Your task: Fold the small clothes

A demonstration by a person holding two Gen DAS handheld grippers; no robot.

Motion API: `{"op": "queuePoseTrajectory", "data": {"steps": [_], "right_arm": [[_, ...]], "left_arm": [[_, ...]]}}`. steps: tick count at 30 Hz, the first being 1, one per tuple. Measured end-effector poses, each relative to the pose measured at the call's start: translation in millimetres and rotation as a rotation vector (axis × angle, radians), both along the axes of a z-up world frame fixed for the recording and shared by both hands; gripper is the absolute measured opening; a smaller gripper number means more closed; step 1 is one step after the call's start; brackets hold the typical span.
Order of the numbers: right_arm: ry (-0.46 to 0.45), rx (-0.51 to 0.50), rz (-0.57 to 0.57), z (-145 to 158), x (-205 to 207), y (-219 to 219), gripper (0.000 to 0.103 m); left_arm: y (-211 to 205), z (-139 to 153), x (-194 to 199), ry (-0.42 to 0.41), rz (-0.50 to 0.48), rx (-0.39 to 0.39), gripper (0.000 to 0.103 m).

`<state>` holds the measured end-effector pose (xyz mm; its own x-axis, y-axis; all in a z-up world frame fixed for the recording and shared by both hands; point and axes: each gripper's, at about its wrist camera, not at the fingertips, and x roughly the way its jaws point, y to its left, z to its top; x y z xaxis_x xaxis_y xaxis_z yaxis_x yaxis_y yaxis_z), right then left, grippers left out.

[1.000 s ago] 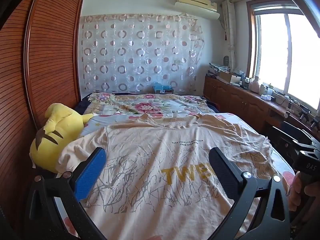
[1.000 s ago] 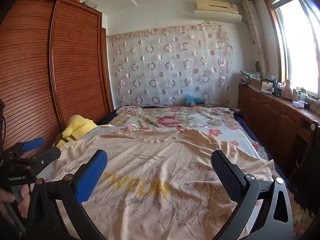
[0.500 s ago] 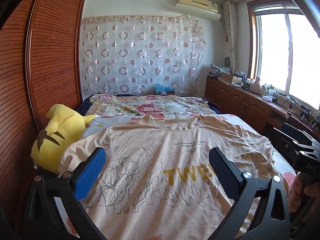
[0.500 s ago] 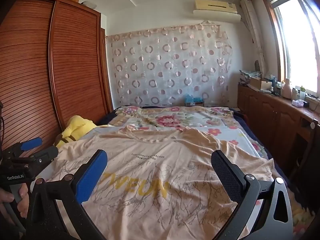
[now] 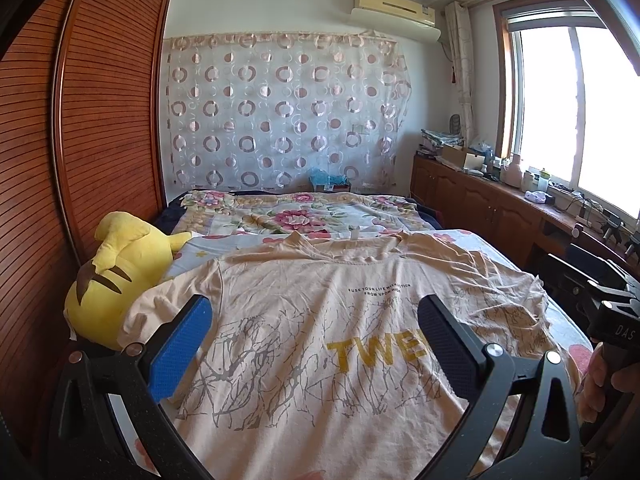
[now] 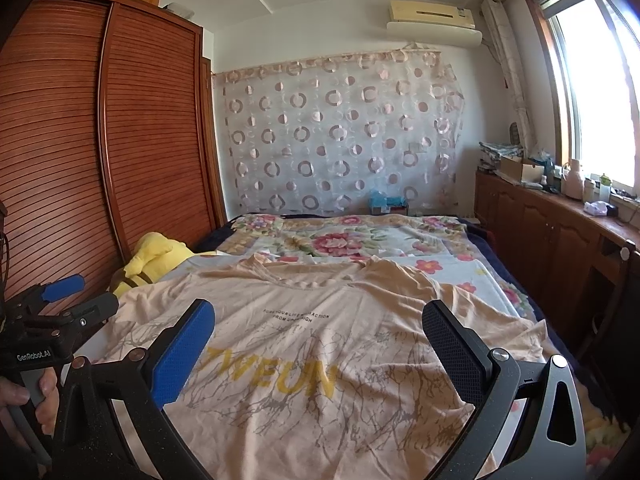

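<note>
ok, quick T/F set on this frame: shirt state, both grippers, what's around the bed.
1. The beige T-shirt lies spread out, print side up, on the bed. True.
2. The left gripper is clamped on a sleeve. False: its jaws stand wide apart over the shirt, holding nothing.
3. The right gripper is open too. True.
4. A yellow plush toy sits at the bed's left edge, by the wooden wardrobe. True.
5. The shirt is already folded in half. False: both sleeves and the collar are still laid out.
</note>
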<state>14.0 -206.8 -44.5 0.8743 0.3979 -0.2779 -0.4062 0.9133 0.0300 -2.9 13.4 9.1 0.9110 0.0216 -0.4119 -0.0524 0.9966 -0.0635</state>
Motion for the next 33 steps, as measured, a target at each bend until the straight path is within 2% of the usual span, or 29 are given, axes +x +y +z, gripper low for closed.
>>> {"op": "queuePoseTrajectory", "data": {"steps": [33], "right_arm": [[0.002,0.005,0.004,-0.8,0.6,-0.8,0.103]], "left_arm": [[-1.6,7.2,-3.4,-0.018,0.008,0.016,0.103]]}}
